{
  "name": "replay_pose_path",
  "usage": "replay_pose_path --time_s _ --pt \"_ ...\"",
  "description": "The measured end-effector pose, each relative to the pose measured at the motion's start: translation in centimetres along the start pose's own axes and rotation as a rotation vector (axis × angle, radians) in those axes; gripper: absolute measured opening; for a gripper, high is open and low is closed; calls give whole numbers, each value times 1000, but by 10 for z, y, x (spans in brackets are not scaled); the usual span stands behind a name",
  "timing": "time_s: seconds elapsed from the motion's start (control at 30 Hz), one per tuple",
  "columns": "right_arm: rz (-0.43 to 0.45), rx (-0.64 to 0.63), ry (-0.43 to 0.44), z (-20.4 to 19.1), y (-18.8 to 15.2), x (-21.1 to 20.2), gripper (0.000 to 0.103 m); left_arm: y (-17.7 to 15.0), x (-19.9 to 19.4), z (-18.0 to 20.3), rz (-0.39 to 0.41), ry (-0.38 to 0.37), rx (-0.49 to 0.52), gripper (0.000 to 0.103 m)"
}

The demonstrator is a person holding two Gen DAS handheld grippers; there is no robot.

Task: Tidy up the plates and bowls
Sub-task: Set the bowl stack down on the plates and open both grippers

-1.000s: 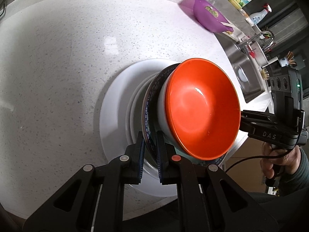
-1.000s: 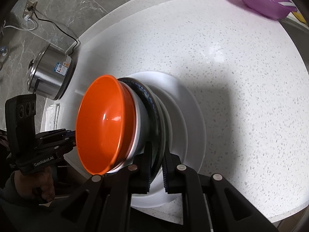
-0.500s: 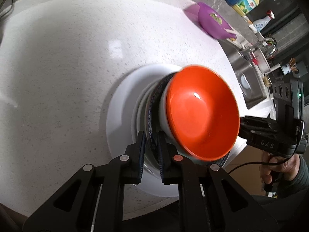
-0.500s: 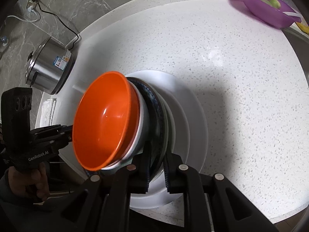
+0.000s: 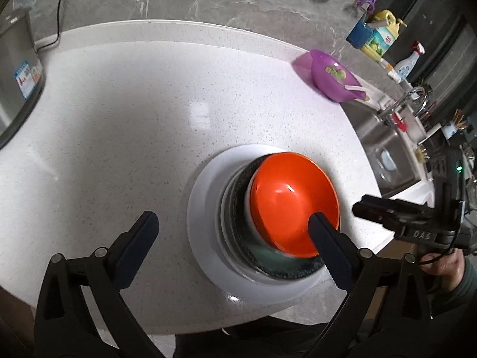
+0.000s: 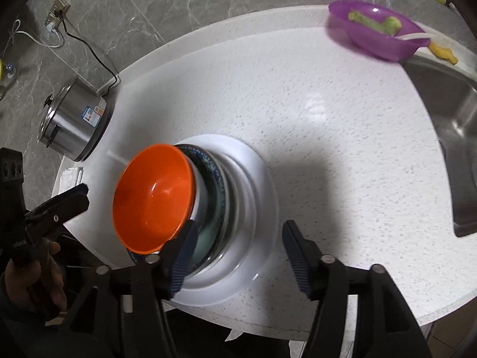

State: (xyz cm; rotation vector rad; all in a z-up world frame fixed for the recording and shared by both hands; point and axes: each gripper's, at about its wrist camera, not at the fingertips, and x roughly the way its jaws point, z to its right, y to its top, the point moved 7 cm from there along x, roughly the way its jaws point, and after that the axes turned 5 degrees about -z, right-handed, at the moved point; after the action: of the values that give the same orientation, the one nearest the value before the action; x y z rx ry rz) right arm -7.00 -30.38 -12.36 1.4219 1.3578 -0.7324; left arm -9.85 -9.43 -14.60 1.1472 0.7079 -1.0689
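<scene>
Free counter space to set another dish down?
Bare counter between the dish stack, steel pot and purple bowl. Also right of the stack toward the sink. Crowded at the near edge: both grippers flank the stack.

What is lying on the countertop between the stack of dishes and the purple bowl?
Nothing: between the stack of dishes and the purple bowl the white countertop is bare. Both wrist views show it.

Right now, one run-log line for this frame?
stage: stack released | left gripper: jaws opening, nothing held | right gripper: jaws opening, nothing held | orange bowl: tops stack on white plate
</scene>
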Motion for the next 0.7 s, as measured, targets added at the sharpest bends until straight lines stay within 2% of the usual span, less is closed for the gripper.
replay_pose_path --time_s 0.07,0.13,0.23,0.37,0.43,0.47,0.53,0.63,0.7 --pt "17 -12 -5 0 0 -7 70 -3 -10 8 22 35 4 102" --pt "41 -26 -24 -1 0 -16 73 -5 -22 16 51 103 3 102" --pt "71 -46 -10 -6 1 -28 74 -8 -42 35 124 180 14 102" --pt "105 -74 -1 -11 0 -42 75 -15 -52 56 125 291 -3 102" --pt "113 -70 3 -13 1 -47 75 -26 -58 59 96 419 -43 102" --pt "118 -63 -4 -11 1 -50 75 -31 -59 60 81 458 -49 102" --pt "125 -48 -18 -9 0 -54 75 -36 -58 69 74 410 -59 101" --pt "129 -23 -42 -10 -3 -59 75 -35 -57 77 65 248 -109 101" --pt "131 -17 -64 -11 -4 -61 75 -32 -59 82 54 222 -86 101"
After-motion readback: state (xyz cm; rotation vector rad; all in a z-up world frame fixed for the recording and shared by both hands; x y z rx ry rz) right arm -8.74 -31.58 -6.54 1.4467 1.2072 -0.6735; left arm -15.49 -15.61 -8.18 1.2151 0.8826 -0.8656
